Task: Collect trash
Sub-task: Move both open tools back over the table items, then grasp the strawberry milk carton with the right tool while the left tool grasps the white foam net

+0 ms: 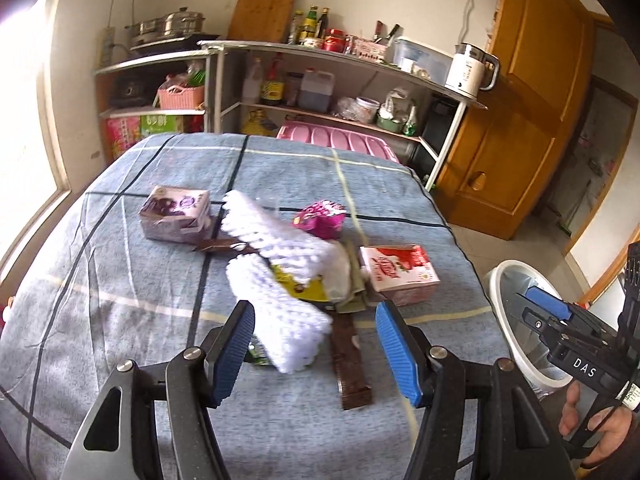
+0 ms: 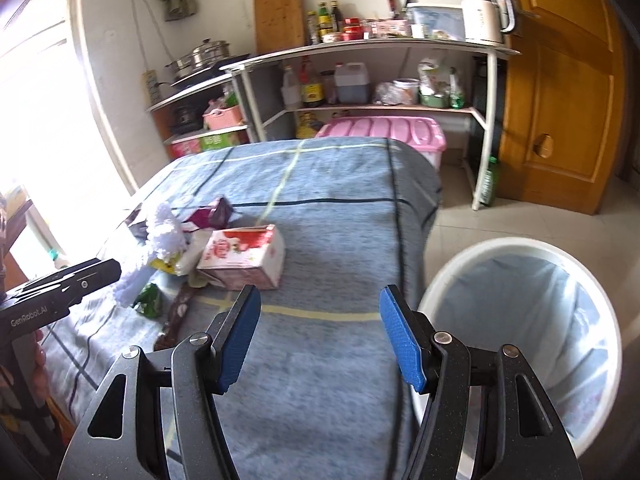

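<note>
Progress: early by the look of it; the litter lies in a heap on the blue checked cloth (image 1: 120, 320) and the white bin (image 2: 440, 280) beside the table shows only its liner, no rubbish that I can make out
Trash heap: white foam netting (image 1: 280, 280) draped over wrappers, purple carton (image 1: 176, 212) at the far left, pink packet (image 1: 320, 220) behind, red-and-white carton (image 1: 400, 276) on the right, brown bar wrapper (image 1: 352, 360) nearest
Left gripper (image 1: 316, 352): blue pads apart, nothing pinched; foam netting and brown wrapper lie just ahead between them
Right gripper (image 2: 320, 336): pads apart, empty, over bare cloth; red-and-white carton just beyond
Left to do: judged, every piece
In the way: netting sprawls across the smaller wrappers, so it likely goes first or drags them along
Surroundings: shelves with bottles and kettle (image 2: 484, 16), pink tub (image 2: 384, 128), wooden door (image 2: 560, 100); none crowd the reach to the bin
</note>
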